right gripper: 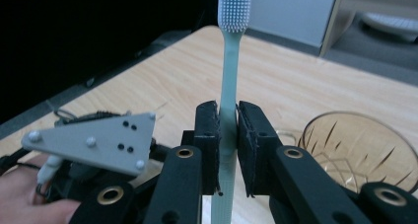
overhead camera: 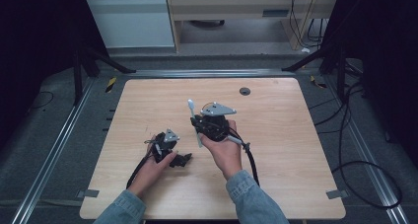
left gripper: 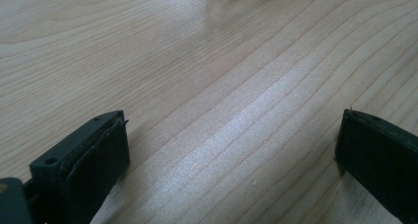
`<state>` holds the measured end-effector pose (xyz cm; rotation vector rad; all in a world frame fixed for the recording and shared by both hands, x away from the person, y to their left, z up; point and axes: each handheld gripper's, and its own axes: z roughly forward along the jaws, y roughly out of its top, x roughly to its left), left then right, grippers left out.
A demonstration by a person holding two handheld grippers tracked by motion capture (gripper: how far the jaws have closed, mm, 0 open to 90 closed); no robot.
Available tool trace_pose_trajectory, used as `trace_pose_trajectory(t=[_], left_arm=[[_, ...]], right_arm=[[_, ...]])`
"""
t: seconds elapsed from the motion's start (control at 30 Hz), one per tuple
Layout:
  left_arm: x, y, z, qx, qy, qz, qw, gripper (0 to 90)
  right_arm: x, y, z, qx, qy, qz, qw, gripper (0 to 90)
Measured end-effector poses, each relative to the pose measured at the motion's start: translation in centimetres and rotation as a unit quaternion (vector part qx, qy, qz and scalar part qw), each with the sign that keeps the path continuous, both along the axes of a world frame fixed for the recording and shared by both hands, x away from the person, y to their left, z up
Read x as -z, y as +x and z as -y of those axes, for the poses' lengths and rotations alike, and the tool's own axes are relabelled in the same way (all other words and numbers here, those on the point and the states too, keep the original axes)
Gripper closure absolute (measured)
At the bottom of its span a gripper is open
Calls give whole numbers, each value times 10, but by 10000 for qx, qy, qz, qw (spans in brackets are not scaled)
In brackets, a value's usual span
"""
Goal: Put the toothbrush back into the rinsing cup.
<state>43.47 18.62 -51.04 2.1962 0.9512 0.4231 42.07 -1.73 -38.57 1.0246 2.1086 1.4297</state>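
Toothbrush (right gripper: 229, 86), pale mint-green plastic with a slim handle and a head of fine white bristles, stands upright in the right gripper (right gripper: 227, 135), above the middle of the light wooden table (overhead camera: 276, 135). The two black jaws are pressed onto the handle from either side, pinching it partway along, so the bristled head rises well above them and the lower handle drops out of sight below. From the high view the same brush (overhead camera: 191, 108) sticks up and slightly left from the right gripper (overhead camera: 199, 125), which the person's right hand (overhead camera: 224, 150) holds over the table's centre.

Just right of the jaws in the right gripper view sits a clear amber glass cup (right gripper: 365, 145) with a cut pattern, open side up, resting on the table.

The left gripper (overhead camera: 180, 160) lies low at the near left of the table, held by the left hand (overhead camera: 155, 165), its grey three-cornered plate (overhead camera: 171, 136) on top. Its own view shows the jaws spread wide, with bare wood grain (left gripper: 222, 110) between them and nothing gripped; the left gripper (left gripper: 231, 150) is close above the tabletop.

Black cables (overhead camera: 251, 160) trail from both grippers toward the near edge.
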Motion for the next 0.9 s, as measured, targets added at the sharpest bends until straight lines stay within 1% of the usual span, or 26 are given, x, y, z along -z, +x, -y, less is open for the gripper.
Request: trace_pose_trajectory(t=[0.13,0.2,0.3,0.47,0.53,0.67,0.77,0.83,0.9], left_arm=[[0,0,0,-14,-1,5,10000,0],[0,0,0,-14,-1,6,10000,0],[0,0,0,-14,-3,6,10000,0],[0,0,0,-14,-3,6,10000,0],[0,0,0,-11,12,17,10000,0],[0,0,0,-11,0,5,10000,0],[0,0,0,-11,2,4,10000,0],[0,0,0,-11,1,6,10000,0],[0,0,0,-11,1,6,10000,0]], right_arm=[[1,0,-5,13,58,149,9999,795],[2,1,-7,20,42,240,9997,795],[1,3,-8,56,91,315,9994,795],[-3,4,-9,97,188,386,9990,795],[-6,5,-11,83,164,445,9988,795],[-12,5,-14,97,228,561,9981,795],[-14,6,-15,80,209,637,9977,796],[-16,7,-17,100,197,688,9974,796],[-18,8,-17,139,246,726,9970,796]])
